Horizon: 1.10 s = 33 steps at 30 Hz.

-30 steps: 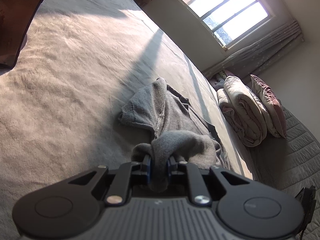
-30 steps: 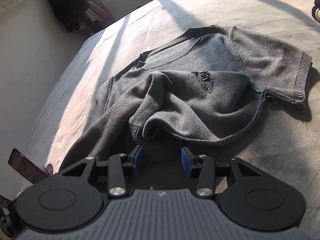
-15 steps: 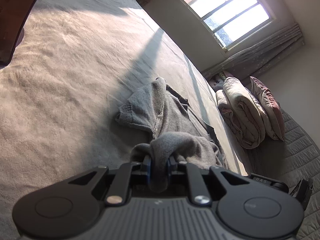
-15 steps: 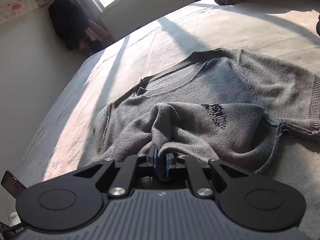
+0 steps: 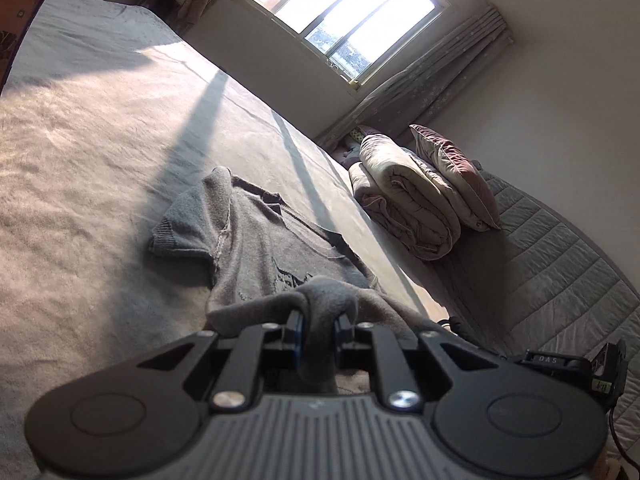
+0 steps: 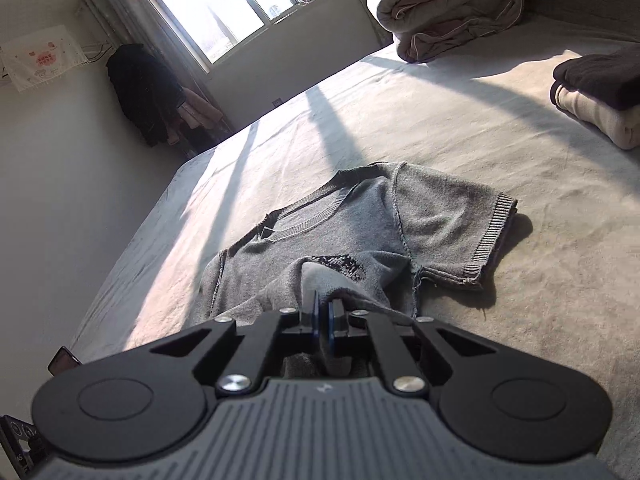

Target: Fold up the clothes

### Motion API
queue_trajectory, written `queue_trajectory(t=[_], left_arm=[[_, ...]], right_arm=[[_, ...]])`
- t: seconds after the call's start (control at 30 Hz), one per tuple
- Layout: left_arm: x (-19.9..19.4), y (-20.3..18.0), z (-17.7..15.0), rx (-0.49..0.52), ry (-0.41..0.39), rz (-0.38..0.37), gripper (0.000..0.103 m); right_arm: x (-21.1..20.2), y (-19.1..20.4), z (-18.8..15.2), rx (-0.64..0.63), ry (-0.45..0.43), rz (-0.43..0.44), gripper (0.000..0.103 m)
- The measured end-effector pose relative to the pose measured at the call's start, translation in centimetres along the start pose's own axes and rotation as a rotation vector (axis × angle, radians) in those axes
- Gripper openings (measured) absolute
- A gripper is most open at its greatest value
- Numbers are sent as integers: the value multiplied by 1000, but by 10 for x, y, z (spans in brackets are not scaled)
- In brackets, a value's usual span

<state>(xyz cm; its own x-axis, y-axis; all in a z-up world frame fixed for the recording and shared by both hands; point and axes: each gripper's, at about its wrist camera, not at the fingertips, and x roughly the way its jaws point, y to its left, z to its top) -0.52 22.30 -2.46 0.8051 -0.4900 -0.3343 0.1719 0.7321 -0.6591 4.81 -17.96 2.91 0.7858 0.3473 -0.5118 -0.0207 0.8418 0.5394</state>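
Note:
A grey short-sleeved knit sweater (image 5: 256, 240) lies on the bed, collar toward the window, with a dark patch on its chest. My left gripper (image 5: 318, 322) is shut on a bunched fold of its lower edge. In the right wrist view the same sweater (image 6: 360, 220) lies with one ribbed sleeve spread out to the right. My right gripper (image 6: 323, 312) is shut on another bunch of the lower edge and holds it raised over the chest.
The bed cover (image 5: 100, 152) is beige with sun stripes. A rolled quilt (image 5: 404, 200) and a pillow (image 5: 456, 176) lie near the window. Folded clothes (image 6: 600, 96) are stacked at the right. A dark coat (image 6: 144, 92) hangs in the corner.
My right gripper closed on the sweater's lower edge and lifted it. Both grippers rose and pulled back, stretching the sweater flatter; the left stayed shut on the fabric.

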Motion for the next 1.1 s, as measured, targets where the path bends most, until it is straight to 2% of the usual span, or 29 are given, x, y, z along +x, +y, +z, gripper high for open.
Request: queue_trajectory(t=[0.1, 0.33, 0.5, 0.57, 0.67, 0.77, 0.87, 0.93, 0.97, 1.1], left_arm=[[-13, -4, -8, 26, 36, -38, 14], [-26, 9, -15, 18, 109, 19, 14], [-26, 21, -17, 3, 164, 75, 15], [-22, 28, -14, -31, 179, 96, 18], [-19, 39, -11, -101, 188, 71, 34], [-20, 48, -8, -151, 193, 68, 41], [-22, 57, -8, -190, 203, 67, 46], [-24, 56, -10, -172, 222, 66, 48], [-25, 54, -12, -154, 234, 66, 50], [-24, 44, -23, -57, 297, 74, 53]], right_arm=[[-20, -8, -5, 5, -11, 9, 6], [-49, -37, -7, 71, -59, 47, 6], [-40, -65, -5, 140, -64, 24, 6], [-33, -73, -3, 149, -63, -21, 6], [-21, -85, -1, 170, -49, -76, 7], [-14, -97, -3, 205, -23, -95, 16], [-11, -100, -8, 218, 22, -88, 18], [-11, -99, -13, 207, 50, -85, 38], [-13, -98, -16, 199, 54, -86, 56], [-20, -88, -28, 100, 83, -94, 59]])
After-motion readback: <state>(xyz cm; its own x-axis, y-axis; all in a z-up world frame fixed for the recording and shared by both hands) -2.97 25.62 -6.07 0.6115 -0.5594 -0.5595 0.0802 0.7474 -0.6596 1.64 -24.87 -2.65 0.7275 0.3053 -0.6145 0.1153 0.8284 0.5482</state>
